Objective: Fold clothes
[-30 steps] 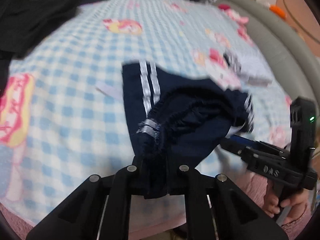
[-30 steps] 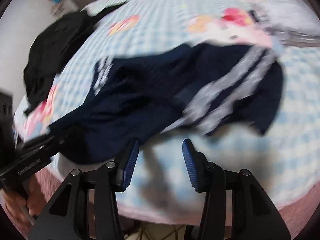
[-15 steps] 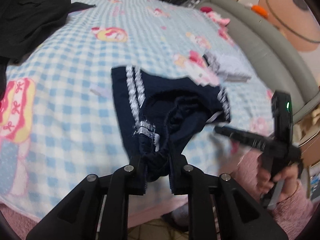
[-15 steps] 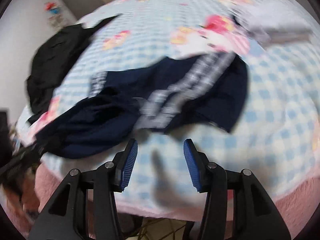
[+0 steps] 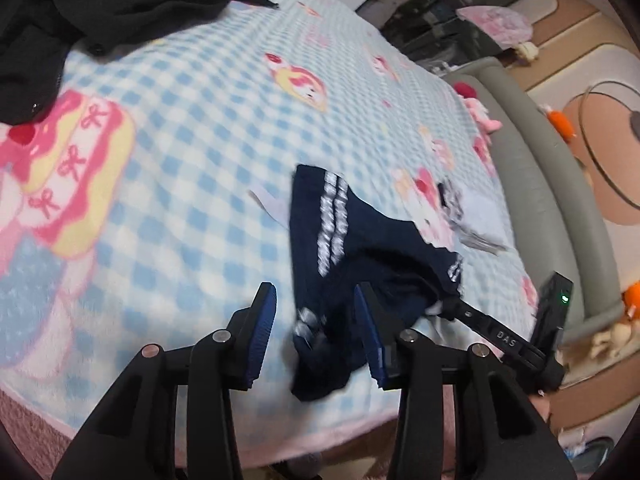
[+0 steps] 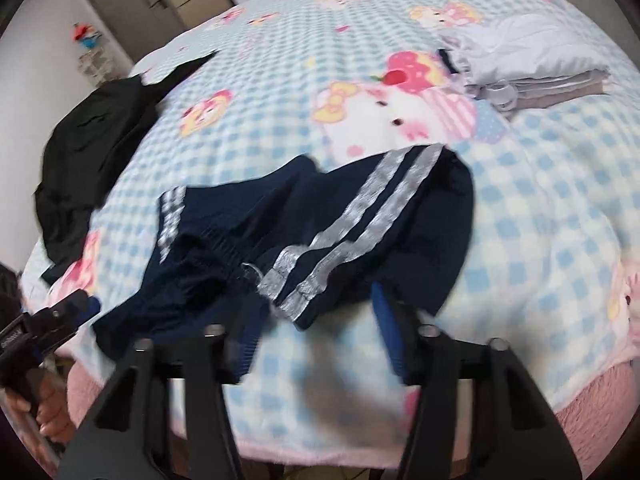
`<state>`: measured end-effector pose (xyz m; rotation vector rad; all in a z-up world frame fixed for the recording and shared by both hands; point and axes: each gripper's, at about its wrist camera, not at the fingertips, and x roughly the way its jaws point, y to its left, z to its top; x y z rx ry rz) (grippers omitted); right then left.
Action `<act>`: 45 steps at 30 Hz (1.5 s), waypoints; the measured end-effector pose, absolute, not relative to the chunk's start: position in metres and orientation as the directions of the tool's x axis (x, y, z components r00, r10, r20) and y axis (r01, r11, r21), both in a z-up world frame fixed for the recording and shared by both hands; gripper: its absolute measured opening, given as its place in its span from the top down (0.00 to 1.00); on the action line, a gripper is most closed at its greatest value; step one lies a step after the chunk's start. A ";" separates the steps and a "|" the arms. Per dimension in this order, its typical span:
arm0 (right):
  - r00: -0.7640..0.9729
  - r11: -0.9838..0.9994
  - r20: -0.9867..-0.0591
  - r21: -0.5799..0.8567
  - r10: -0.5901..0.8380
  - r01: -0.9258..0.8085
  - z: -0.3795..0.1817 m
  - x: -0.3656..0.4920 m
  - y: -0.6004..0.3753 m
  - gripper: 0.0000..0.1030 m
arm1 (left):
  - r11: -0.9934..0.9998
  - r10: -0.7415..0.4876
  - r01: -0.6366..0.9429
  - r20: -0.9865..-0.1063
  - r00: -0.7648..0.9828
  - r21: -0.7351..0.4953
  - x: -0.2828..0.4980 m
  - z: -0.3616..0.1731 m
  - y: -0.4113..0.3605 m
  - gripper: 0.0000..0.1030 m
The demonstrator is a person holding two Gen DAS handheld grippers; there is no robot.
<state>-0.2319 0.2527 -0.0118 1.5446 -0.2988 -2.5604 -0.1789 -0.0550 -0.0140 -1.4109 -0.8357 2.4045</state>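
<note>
Navy shorts with silver side stripes (image 5: 360, 264) lie crumpled near the front edge of the blue checked blanket (image 5: 208, 168); they also show in the right wrist view (image 6: 320, 232). My left gripper (image 5: 316, 332) is open, its blue pads on either side of the shorts' near end, holding nothing. My right gripper (image 6: 316, 328) is open just in front of the shorts' striped hem, empty. The right gripper also shows in the left wrist view (image 5: 452, 308), touching the shorts' right edge.
A black garment (image 5: 80, 12) lies at the blanket's far left, also in the right wrist view (image 6: 88, 148). A folded pale stack (image 6: 532, 64) sits at the far right. A grey padded bed rail (image 5: 540, 184) runs along the right side.
My left gripper has opened and let go of the shorts, which have dropped onto the blanket. My right gripper has moved closer to the shorts' hem.
</note>
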 end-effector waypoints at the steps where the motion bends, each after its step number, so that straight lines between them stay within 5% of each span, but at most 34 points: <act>1: -0.478 -0.975 -0.858 0.223 -0.188 -0.016 -0.012 -0.232 0.256 0.62 | -0.828 0.460 0.069 -0.745 -0.483 -0.556 -0.184 -0.016 -0.051 0.60; 11: -0.512 -0.983 -0.857 0.131 -0.046 -0.131 -0.004 -0.203 0.303 0.62 | -0.895 0.446 -0.156 -0.841 -0.306 -0.418 -0.161 -0.039 0.020 0.60; 14: -0.528 -0.979 -0.848 0.138 -0.038 -0.153 -0.001 -0.195 0.315 0.62 | -0.915 0.404 -0.132 -0.857 -0.319 -0.382 -0.157 -0.042 0.021 0.77; 17: -0.461 -0.972 -0.873 0.221 -0.160 -0.079 -0.014 -0.200 0.309 0.62 | -0.916 0.399 -0.111 -0.840 -0.367 -0.387 -0.158 -0.033 0.012 0.82; 23: -0.431 -0.972 -0.875 0.234 -0.221 0.023 -0.022 -0.206 0.282 0.64 | -0.910 0.409 -0.115 -0.818 -0.405 -0.398 -0.165 -0.017 0.000 0.81; 24: -0.442 -0.975 -0.873 0.223 -0.208 0.019 -0.022 -0.208 0.281 0.67 | -0.911 0.408 -0.112 -0.826 -0.389 -0.398 -0.167 -0.021 0.001 0.81; 26: -0.456 -0.981 -0.875 0.192 -0.164 -0.016 -0.021 -0.211 0.285 0.90 | -0.914 0.403 -0.099 -0.853 -0.332 -0.394 -0.170 -0.035 0.005 0.80; 32: -0.443 -0.982 -0.886 0.180 -0.139 -0.051 -0.025 -0.206 0.307 0.90 | -0.883 0.465 -0.090 -0.835 -0.296 -0.460 -0.158 -0.056 0.016 0.68; 35: -0.419 -0.985 -0.895 0.171 -0.152 -0.007 -0.029 -0.207 0.305 0.84 | -0.900 0.432 -0.096 -0.839 -0.330 -0.426 -0.159 -0.051 0.022 0.74; 36: -0.424 -0.986 -0.892 0.167 -0.157 0.012 -0.028 -0.208 0.301 0.82 | -0.911 0.408 -0.100 -0.842 -0.353 -0.400 -0.160 -0.047 0.022 0.87; 42: -0.521 -0.987 -0.838 0.139 -0.160 0.081 0.013 -0.271 0.289 0.93 | -0.948 0.319 -0.157 -0.799 -0.510 -0.278 -0.222 0.025 0.008 0.88; 45: -0.655 -0.990 -0.743 0.101 -0.140 0.097 0.093 -0.306 0.282 0.95 | -0.943 0.331 -0.212 -0.668 -0.666 -0.256 -0.248 0.116 0.000 0.88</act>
